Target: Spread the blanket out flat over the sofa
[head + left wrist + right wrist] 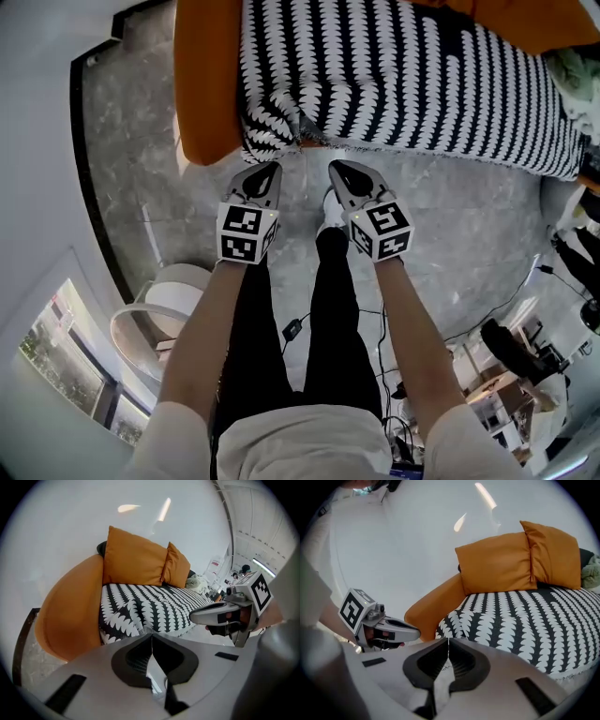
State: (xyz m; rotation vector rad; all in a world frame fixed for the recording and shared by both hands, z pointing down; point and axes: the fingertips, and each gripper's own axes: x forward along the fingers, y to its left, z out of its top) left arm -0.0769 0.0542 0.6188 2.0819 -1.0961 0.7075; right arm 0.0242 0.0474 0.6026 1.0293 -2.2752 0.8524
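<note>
Hidden or cut off: the top edge of the head view cuts off the far side of the blanket (403,75) and most of the sofa (208,84) back. The blanket's right end runs to the picture's edge beside a pale green cloth (570,67), whose kind cannot be made out.
Seen only from the grippers: two orange cushions (497,569) lean upright at the back of the seat. The head view shows no more than an orange strip there.
Blanket, place: the black-and-white patterned blanket lies on the seat of the orange sofa, from the left armrest (70,616) across to the right.
Blanket, long axis: it runs left to right along the seat in the head view. The patterned stripes run front to back.
Blanket, front edge: it hangs over the front of the seat. The front-left corner (270,127) is bunched and folded rather than flat.
Left gripper (269,172): the jaws are together with nothing between them. The tips point at the bunched corner and are near it but apart.
Right gripper (337,172): the jaws are together and empty. The tips are just short of the blanket's front edge, over the grey floor (141,187).
Grippers, mutual position: they are side by side and each shows in the other's view.
</note>
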